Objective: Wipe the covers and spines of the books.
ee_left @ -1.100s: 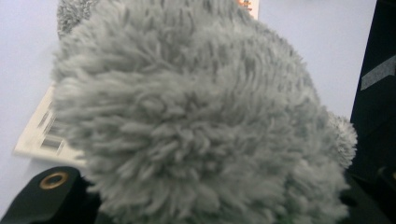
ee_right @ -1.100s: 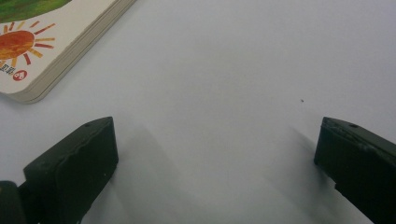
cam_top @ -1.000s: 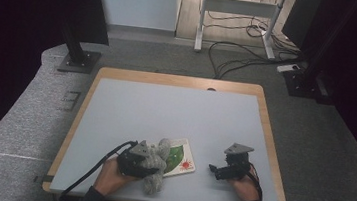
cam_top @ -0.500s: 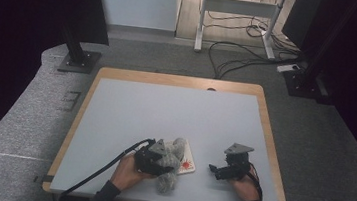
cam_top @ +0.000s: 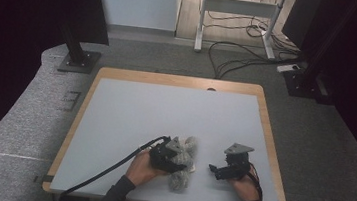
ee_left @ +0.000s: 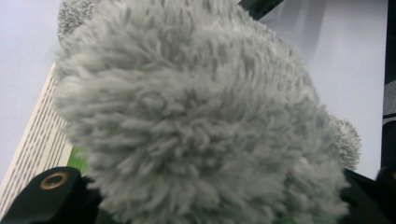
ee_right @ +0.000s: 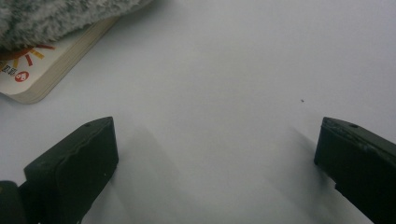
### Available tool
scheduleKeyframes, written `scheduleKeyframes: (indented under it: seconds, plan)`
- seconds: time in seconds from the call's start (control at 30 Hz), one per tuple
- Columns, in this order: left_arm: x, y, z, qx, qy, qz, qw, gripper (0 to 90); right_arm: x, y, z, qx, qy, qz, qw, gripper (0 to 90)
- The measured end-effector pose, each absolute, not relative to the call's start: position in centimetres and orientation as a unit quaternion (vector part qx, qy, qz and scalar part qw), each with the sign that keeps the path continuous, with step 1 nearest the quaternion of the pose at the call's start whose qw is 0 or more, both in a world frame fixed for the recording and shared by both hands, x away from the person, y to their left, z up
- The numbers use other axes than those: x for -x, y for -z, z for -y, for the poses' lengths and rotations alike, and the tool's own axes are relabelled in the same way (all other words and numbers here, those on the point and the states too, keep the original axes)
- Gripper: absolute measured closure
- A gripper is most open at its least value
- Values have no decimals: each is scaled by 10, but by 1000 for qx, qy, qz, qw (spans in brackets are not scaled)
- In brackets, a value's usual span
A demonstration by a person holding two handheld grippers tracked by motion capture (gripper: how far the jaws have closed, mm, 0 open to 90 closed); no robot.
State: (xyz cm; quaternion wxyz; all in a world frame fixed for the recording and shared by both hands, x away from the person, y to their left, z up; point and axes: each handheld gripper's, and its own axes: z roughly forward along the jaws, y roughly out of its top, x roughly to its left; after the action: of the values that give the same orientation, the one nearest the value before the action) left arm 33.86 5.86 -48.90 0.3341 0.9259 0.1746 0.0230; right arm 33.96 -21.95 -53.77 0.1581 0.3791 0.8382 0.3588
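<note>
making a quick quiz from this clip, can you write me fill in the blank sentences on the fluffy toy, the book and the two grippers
1. The left gripper is shut on the grey ____ toy.
2. The toy lies partly on top of a ____.
3. The jaws of the right gripper stand ____ with nothing between them.
4. Everything rests on a pale table with a ____ edge.

Missing words: plush; book; open; wooden

L gripper (cam_top: 176, 159) jaws clamped (prob. gripping); R gripper (cam_top: 215, 171) jaws wide, level.
</note>
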Motion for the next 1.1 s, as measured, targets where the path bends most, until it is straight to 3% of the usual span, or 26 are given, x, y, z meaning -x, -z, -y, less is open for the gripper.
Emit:
scheduleKeyframes:
  seconds: [0.57,1.1]
  plan:
    - [-351,491,-21,-930,-17,-162,328,608,-340,538,220,-379,-359,-838,158,0]
    - [-353,476,-32,-925,-16,-161,343,609,-340,538,220,-379,-359,-838,158,0]
